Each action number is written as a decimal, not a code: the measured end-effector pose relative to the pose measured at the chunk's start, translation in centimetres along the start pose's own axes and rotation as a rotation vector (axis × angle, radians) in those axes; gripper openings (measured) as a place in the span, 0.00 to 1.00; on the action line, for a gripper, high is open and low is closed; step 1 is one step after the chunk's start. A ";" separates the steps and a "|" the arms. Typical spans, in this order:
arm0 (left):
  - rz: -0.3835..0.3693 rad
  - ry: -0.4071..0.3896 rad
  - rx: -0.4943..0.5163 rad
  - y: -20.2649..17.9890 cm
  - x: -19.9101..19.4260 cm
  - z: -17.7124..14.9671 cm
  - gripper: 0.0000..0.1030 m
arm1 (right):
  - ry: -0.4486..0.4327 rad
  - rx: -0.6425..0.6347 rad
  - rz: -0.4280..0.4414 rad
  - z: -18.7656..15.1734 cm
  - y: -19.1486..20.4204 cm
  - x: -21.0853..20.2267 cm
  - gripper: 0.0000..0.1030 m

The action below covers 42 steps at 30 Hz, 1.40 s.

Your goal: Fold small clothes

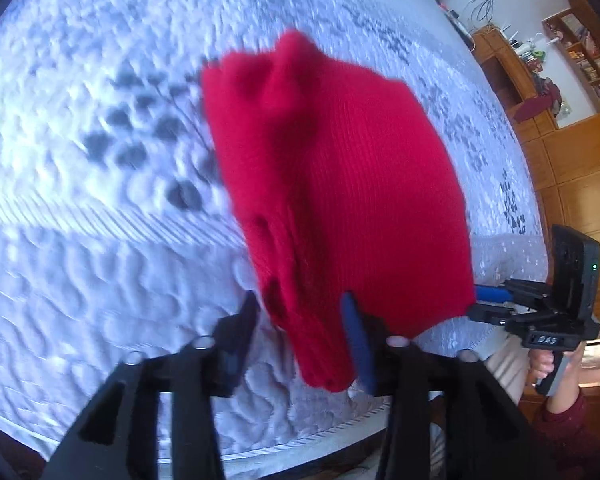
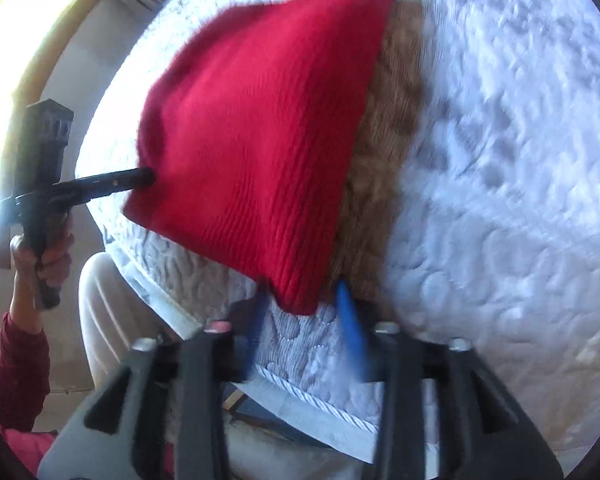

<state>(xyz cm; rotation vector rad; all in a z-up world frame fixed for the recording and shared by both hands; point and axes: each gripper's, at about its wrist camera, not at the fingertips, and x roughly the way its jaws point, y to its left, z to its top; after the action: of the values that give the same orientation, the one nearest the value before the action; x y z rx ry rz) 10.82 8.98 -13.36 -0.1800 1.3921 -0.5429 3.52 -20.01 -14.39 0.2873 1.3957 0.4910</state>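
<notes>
Above the bed (image 1: 80,200) near its front edge, the left tool (image 1: 300,312) is clamped on one corner of the red knit garment (image 1: 340,200); the right tool (image 2: 300,296) is clamped on the opposite corner, beside a brown knit item (image 2: 392,128).

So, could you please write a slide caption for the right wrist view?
Both grippers lift a red knitted garment above a white quilted mattress, a brown knitted garment behind.
</notes>
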 end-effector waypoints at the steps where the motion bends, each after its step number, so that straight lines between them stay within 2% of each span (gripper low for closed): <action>1: 0.008 -0.030 0.003 0.3 -1.1 0.8 0.53 | -0.020 0.004 0.009 0.7 -0.2 -1.0 0.42; 4: 0.060 -0.095 0.014 0.8 -3.2 4.2 0.53 | -0.059 0.023 -0.003 3.5 -1.1 -2.6 0.42; 7: 0.035 -0.127 0.003 1.0 -3.6 8.7 0.54 | -0.081 0.020 -0.028 6.8 -2.0 -3.1 0.43; 9: 0.009 -0.121 -0.004 1.0 -2.5 12.3 0.55 | -0.082 0.028 -0.025 9.5 -2.6 -2.8 0.51; 10: 0.019 -0.117 0.001 0.9 -1.9 13.3 0.55 | -0.081 0.033 -0.036 10.8 -2.9 -2.3 0.52; 12: 0.091 -0.094 0.006 0.9 0.1 15.8 0.55 | -0.077 0.043 -0.051 12.3 -3.8 -1.7 0.52; 14: 0.101 -0.064 -0.006 1.8 1.4 17.2 0.55 | -0.061 0.059 -0.035 13.4 -4.3 -0.7 0.52; 17: 0.071 -0.046 0.008 3.4 2.1 17.2 0.55 | -0.051 0.041 -0.046 14.0 -4.7 0.2 0.52; 19: 0.043 -0.046 0.055 4.0 2.2 16.5 0.55 | -0.042 0.033 -0.056 14.3 -4.8 0.9 0.52; 24: -0.016 -0.056 0.098 4.6 2.7 16.2 0.54 | -0.044 0.065 -0.021 15.2 -5.5 1.9 0.52; 27: 0.003 -0.022 0.152 3.6 3.7 16.3 0.52 | -0.046 0.068 -0.022 15.4 -5.5 1.9 0.52; 28: -0.001 -0.008 0.163 3.3 4.1 16.2 0.50 | -0.043 0.065 -0.028 15.5 -5.5 1.9 0.52; 30: -0.012 0.019 0.165 3.2 4.8 15.8 0.33 | -0.040 0.062 -0.032 15.6 -5.4 2.0 0.52; 31: 0.005 0.019 0.166 3.3 5.0 15.7 0.30 | -0.040 0.061 -0.033 15.6 -5.4 2.0 0.52; 32: 0.015 0.019 0.161 3.5 5.2 15.6 0.24 | -0.040 0.063 -0.033 15.7 -5.5 2.1 0.52; 35: -0.024 -0.019 0.089 4.6 4.6 15.4 0.08 | -0.041 0.067 -0.031 15.7 -5.6 2.3 0.52; 39: -0.108 -0.167 0.008 5.7 0.9 14.6 0.07 | -0.044 0.077 -0.018 15.6 -5.9 2.3 0.53; 41: -0.105 -0.182 -0.019 6.6 0.5 14.2 0.07 | -0.043 0.077 -0.015 15.6 -6.0 2.4 0.54; 42: -0.076 -0.160 -0.028 7.0 1.0 14.0 0.07 | -0.042 0.078 -0.015 15.7 -6.0 2.5 0.54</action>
<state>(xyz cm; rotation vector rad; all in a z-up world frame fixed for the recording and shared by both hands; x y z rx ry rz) 26.17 11.87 -14.63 -0.2939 1.2410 -0.5598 20.11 -22.52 -16.80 0.3482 1.3773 0.4169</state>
